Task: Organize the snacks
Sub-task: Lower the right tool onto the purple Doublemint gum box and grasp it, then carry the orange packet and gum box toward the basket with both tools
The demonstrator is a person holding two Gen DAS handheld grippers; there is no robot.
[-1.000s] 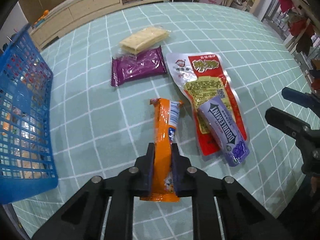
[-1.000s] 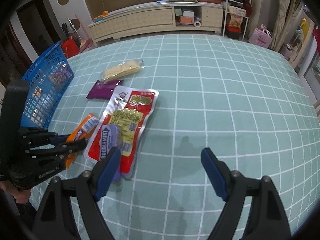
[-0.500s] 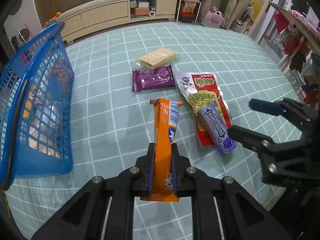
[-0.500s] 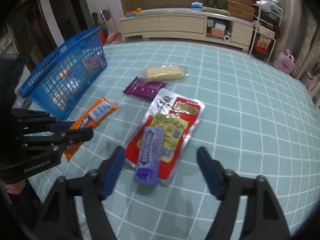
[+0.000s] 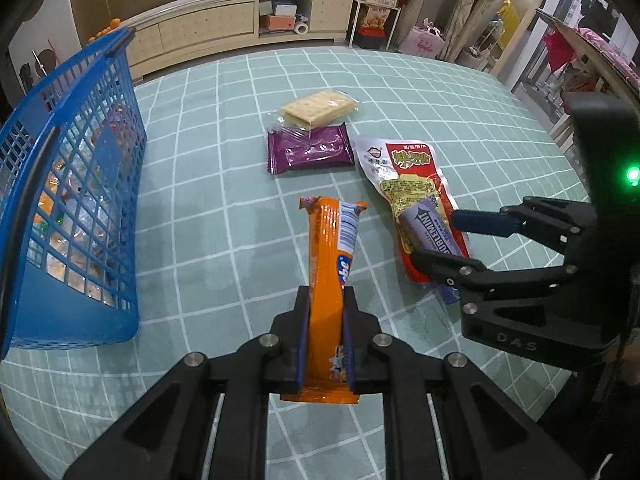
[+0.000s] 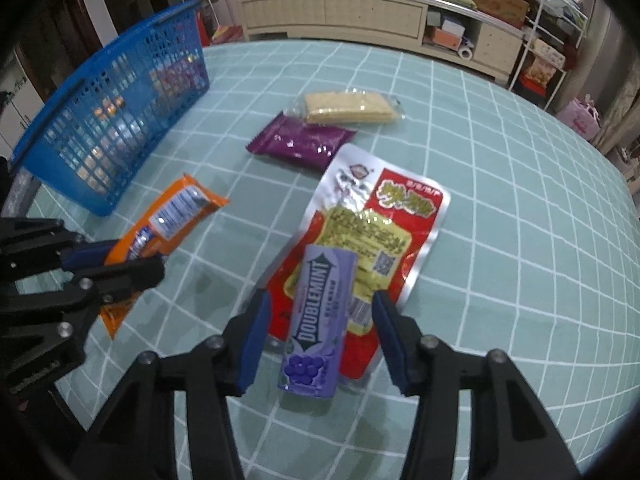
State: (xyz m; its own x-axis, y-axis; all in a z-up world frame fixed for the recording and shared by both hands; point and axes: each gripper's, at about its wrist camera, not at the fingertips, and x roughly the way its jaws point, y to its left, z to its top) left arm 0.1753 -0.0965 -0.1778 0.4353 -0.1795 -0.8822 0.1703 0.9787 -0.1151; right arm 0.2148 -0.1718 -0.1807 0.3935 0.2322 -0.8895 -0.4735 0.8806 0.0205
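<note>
My left gripper (image 5: pixel 325 300) is shut on an orange snack packet (image 5: pixel 332 256), held edge-up above the table; both also show in the right wrist view, gripper (image 6: pixel 132 262), packet (image 6: pixel 168 220). My right gripper (image 6: pixel 320 300) is open, its fingers on either side of a purple Doublemint gum pack (image 6: pixel 320 312) that lies on a red and silver snack pouch (image 6: pixel 384 216). The right gripper (image 5: pixel 436 240) shows over the gum (image 5: pixel 428 228) in the left wrist view. A purple packet (image 5: pixel 310 150) and a cracker pack (image 5: pixel 318 106) lie farther back.
A blue mesh basket (image 5: pixel 76 184) holding several snacks stands at the left of the green checked tablecloth (image 5: pixel 224 216); it also shows in the right wrist view (image 6: pixel 116 100). A long low cabinet (image 5: pixel 224 28) and shelves stand beyond the table.
My left gripper has lifted and tilted back with the orange packet, bringing the basket more into view. My right gripper has moved left and forward until its fingers straddle the gum pack.
</note>
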